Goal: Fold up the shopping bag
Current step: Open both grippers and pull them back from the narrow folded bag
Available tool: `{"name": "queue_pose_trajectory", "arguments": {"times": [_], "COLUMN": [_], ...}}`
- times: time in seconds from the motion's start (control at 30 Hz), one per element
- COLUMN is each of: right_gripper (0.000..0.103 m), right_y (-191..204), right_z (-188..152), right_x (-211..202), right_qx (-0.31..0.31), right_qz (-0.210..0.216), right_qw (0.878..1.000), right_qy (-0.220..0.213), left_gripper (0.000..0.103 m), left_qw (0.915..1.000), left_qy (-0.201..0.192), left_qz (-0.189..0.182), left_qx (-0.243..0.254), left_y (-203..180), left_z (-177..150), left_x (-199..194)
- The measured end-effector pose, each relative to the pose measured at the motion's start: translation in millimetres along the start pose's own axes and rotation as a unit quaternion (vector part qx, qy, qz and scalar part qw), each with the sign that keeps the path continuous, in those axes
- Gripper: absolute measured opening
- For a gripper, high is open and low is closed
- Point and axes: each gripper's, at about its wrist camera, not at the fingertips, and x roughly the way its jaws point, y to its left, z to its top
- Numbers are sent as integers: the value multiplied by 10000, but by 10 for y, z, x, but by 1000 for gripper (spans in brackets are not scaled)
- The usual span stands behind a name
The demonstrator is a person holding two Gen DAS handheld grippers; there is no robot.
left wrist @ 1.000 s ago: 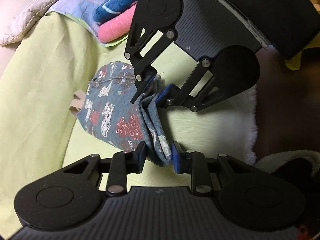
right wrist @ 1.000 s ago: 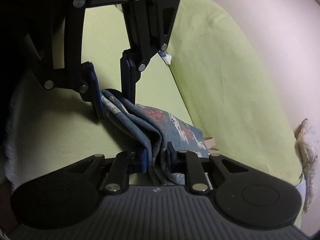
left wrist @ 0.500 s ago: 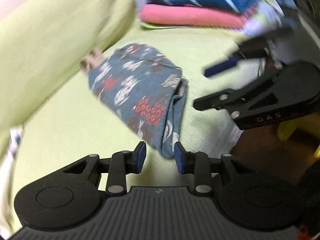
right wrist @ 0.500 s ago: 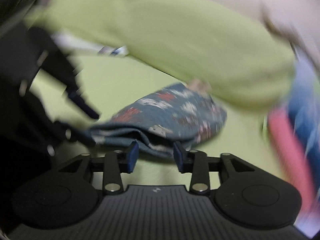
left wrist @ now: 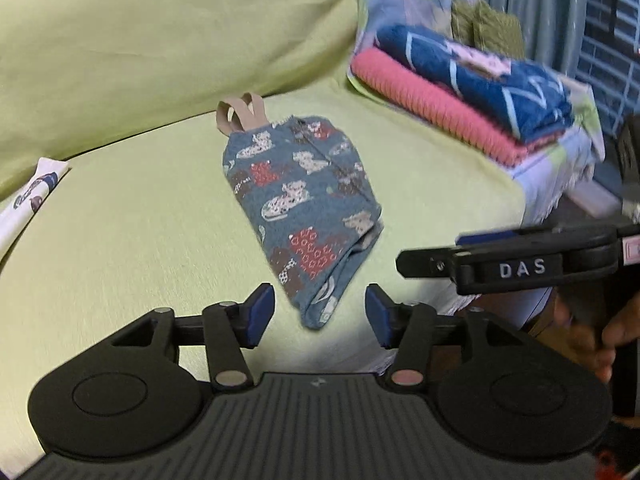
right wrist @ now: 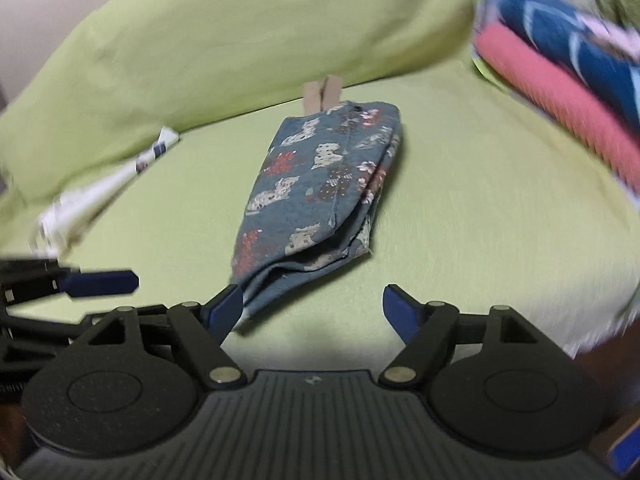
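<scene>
The shopping bag [left wrist: 304, 208], blue cloth printed with cats and red patches, lies folded into a narrow packet on the yellow-green sheet [left wrist: 120, 248], its beige handles [left wrist: 240, 114] pointing away. My left gripper [left wrist: 320, 314] hovers above the packet's near end, jaws opening, pads clear of the cloth. In the right wrist view the bag [right wrist: 320, 184] lies ahead of my right gripper [right wrist: 313, 306], whose jaws are opening wide with nothing pressed between them. The right gripper shows side-on at the right of the left wrist view, held by a hand [left wrist: 592, 336].
A green pillow [left wrist: 168, 40] lies behind the bag. Folded towels, a pink one [left wrist: 432, 104] under a blue one, are stacked at the back right. A white printed packet [left wrist: 28, 204] lies at the left. A curtain hangs at the far right.
Both grippers let go of the folded bag, opened, lifted and rolled level. The bag now lies flat on the sheet by itself.
</scene>
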Motion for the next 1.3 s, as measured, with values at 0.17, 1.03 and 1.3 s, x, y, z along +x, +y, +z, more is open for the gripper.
{"name": "queue_pose_trajectory", "arguments": {"times": [0.17,1.03,1.3], "right_gripper": [83,100,101], "right_y": [-41,-29,-179], "right_z": [-34,-132,-179], "right_x": [-187,-383,-383], "right_qx": [428,298,322], "right_qz": [42,-703,-772], "right_qw": [9991,9969,9961], "right_qy": [49,-199,-273], "left_gripper": [57,71,71], "left_qw": [9991,9933,9939], "left_qy": [-86,371,599], "left_qz": [-79,891,819], "left_qx": [-407,-631,-429], "left_y": [26,-60,-163], "left_z": [-16,-23,-4], "left_x": [-89,22,179]}}
